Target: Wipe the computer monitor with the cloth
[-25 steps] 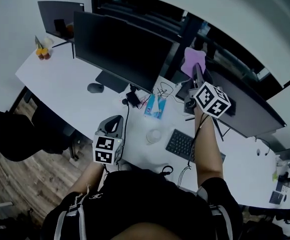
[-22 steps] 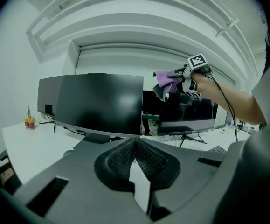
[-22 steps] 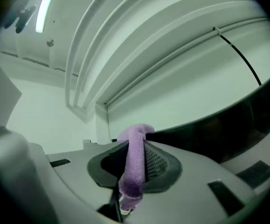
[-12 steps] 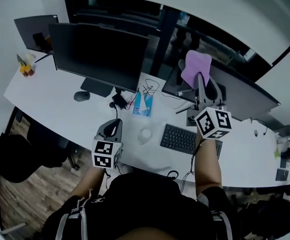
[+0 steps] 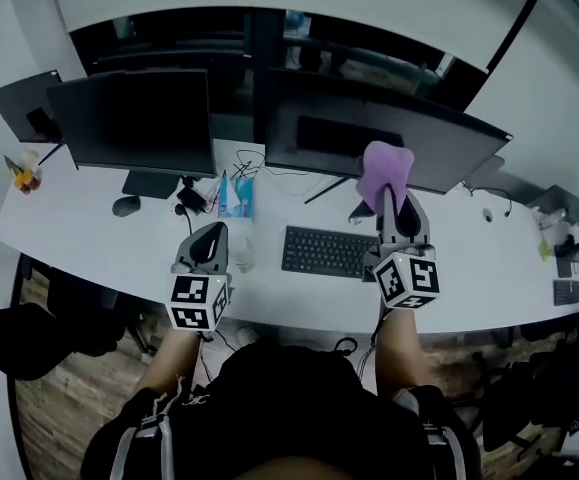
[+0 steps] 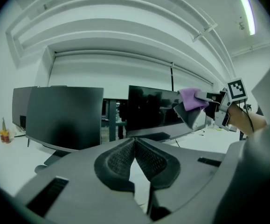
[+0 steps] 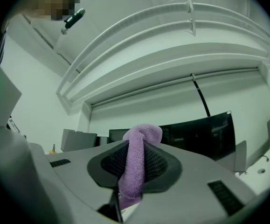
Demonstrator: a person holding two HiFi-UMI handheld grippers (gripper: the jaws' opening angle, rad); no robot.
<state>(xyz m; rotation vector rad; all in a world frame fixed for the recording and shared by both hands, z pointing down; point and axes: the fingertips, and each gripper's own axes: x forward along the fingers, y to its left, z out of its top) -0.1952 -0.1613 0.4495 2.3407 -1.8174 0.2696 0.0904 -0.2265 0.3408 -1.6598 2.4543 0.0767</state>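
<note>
A purple cloth (image 5: pixel 384 173) sticks up from my right gripper (image 5: pixel 390 196), which is shut on it. In the head view the cloth overlaps the lower middle of the wide dark monitor (image 5: pixel 439 146); whether it touches the screen I cannot tell. In the right gripper view the cloth (image 7: pixel 137 162) hangs between the jaws, with the monitor (image 7: pixel 200 134) beyond. My left gripper (image 5: pixel 209 232) hovers over the desk's front, shut and empty; its pads (image 6: pixel 121 157) meet. A second monitor (image 5: pixel 134 118) stands at the left.
On the white desk (image 5: pixel 79 233) lie a keyboard (image 5: pixel 327 251), a mouse (image 5: pixel 126 205), a blue pack (image 5: pixel 234 196) and cables. A small white cup (image 5: pixel 241 259) sits beside my left gripper. A third screen (image 5: pixel 19 103) stands at the far left. Small items lie at the right end.
The head view has swung round to face the desk squarely. My right gripper, still holding the cloth, has moved from the wide monitor's left end toward its middle. The left gripper has barely moved.
</note>
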